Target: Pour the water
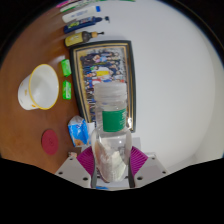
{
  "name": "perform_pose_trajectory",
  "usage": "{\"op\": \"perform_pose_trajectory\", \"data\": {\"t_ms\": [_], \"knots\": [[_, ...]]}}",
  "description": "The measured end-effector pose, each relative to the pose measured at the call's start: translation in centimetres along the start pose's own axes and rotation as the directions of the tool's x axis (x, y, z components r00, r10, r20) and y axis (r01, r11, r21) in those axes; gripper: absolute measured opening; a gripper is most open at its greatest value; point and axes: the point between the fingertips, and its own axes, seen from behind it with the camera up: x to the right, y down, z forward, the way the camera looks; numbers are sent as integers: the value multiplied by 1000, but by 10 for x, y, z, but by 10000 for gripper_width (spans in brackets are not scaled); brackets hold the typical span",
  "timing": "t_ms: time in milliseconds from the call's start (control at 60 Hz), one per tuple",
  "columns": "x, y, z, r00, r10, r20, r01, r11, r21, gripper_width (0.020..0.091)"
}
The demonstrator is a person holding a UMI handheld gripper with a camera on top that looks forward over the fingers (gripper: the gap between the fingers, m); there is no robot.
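Observation:
My gripper [112, 163] is shut on a clear plastic water bottle [112, 140] with a green label and a white cap. Both magenta pads [87, 160] press against its lower body. The bottle stands upright between the fingers, its cap reaching toward a framed picture. A white cup [37, 88] with a yellow rim sits on the wooden table [25, 120], off to the left and beyond the fingers.
A framed colourful picture [101, 67] lies just beyond the bottle. Green items [66, 80] sit between the cup and the frame. A dark red round coaster [51, 141] and a blue-white packet [78, 131] lie near the left finger. Bottles [84, 32] stand at the far end.

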Motion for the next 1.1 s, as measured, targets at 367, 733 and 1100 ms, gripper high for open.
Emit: {"op": "perform_pose_trajectory", "data": {"t_ms": [367, 733, 1100], "knots": [[-31, -44, 17, 828, -560, -32, 561, 828, 12, 429], [-10, -33, 20, 941, -337, -1, 337, 940, 57, 431], [15, 13, 16, 714, 683, 156, -679, 729, -88, 430]]}}
